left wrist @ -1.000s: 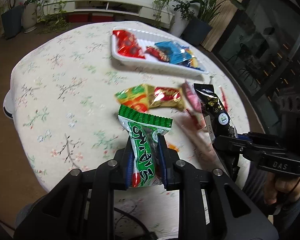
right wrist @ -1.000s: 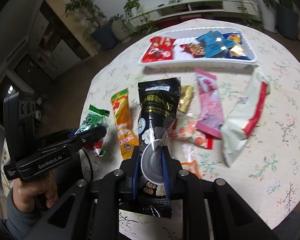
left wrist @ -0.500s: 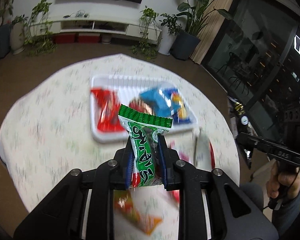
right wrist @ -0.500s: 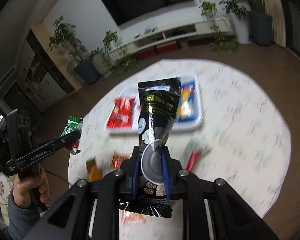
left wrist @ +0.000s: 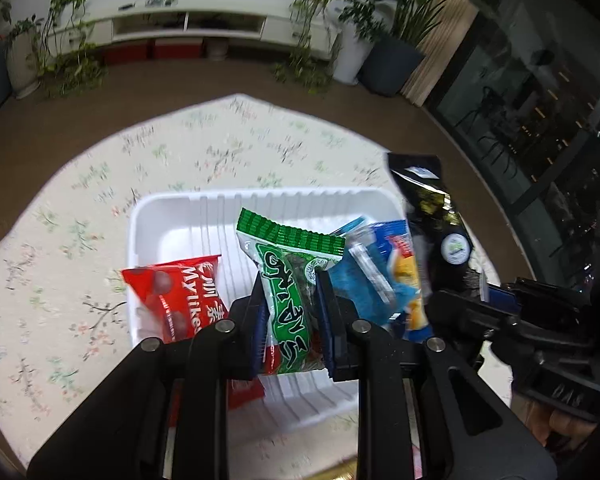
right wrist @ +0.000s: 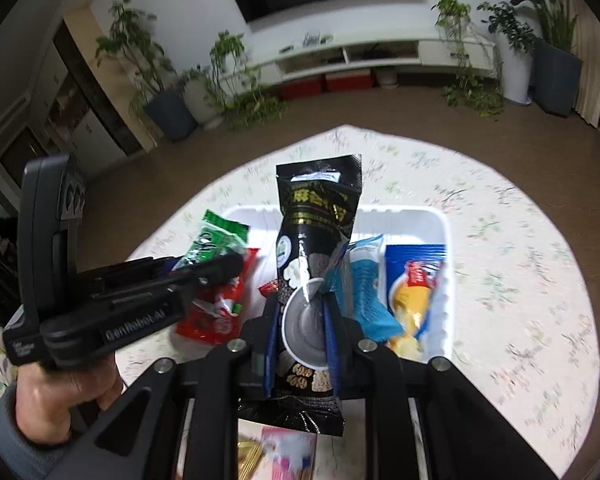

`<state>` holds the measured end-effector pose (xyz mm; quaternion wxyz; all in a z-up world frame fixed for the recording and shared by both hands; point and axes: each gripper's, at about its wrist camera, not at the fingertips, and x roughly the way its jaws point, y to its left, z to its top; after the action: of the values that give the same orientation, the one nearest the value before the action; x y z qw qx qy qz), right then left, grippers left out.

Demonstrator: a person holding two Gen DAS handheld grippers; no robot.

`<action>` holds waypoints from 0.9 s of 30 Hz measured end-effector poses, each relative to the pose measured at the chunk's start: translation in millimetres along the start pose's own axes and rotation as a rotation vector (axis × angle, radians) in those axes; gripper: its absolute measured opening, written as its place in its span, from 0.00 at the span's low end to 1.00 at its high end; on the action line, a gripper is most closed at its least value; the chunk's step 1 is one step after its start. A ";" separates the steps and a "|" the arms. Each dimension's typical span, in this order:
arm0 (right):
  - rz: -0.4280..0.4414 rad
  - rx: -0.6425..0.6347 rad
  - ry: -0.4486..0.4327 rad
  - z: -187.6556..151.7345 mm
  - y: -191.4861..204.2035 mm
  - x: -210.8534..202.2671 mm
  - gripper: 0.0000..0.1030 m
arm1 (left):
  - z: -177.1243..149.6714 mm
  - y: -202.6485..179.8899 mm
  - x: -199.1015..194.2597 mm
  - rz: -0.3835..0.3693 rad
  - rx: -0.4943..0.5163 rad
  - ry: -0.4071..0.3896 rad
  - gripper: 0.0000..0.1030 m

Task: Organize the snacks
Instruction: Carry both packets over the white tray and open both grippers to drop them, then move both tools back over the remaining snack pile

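My left gripper is shut on a green snack packet and holds it above the white tray. My right gripper is shut on a tall black snack pouch, also above the white tray. A red packet lies in the tray's left part. A light blue packet and a blue-and-yellow packet lie in its right part. In the right wrist view the left gripper shows at the left with the green packet. The left wrist view shows the black pouch at the right.
The tray rests on a round table with a floral cloth. Loose packets show at the near edge under the right gripper. A hand in a grey sleeve grips the left tool. Plants and a low white cabinet stand beyond.
Both grippers have travelled from over the loose snacks at the near side to above the tray, each still carrying its packet. The tray now fills the middle of both views.
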<state>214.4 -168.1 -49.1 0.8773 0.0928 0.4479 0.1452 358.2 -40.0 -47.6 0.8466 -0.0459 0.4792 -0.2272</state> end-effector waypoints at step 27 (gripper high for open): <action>-0.120 -0.078 0.081 -5.9 6.9 66.3 0.33 | -29.6 18.9 43.5 0.053 -0.003 0.044 0.26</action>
<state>245.4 -139.0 -100.9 0.8686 0.0258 0.4818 0.1132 359.1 -37.6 -103.5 0.8414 -0.0293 0.4991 -0.2050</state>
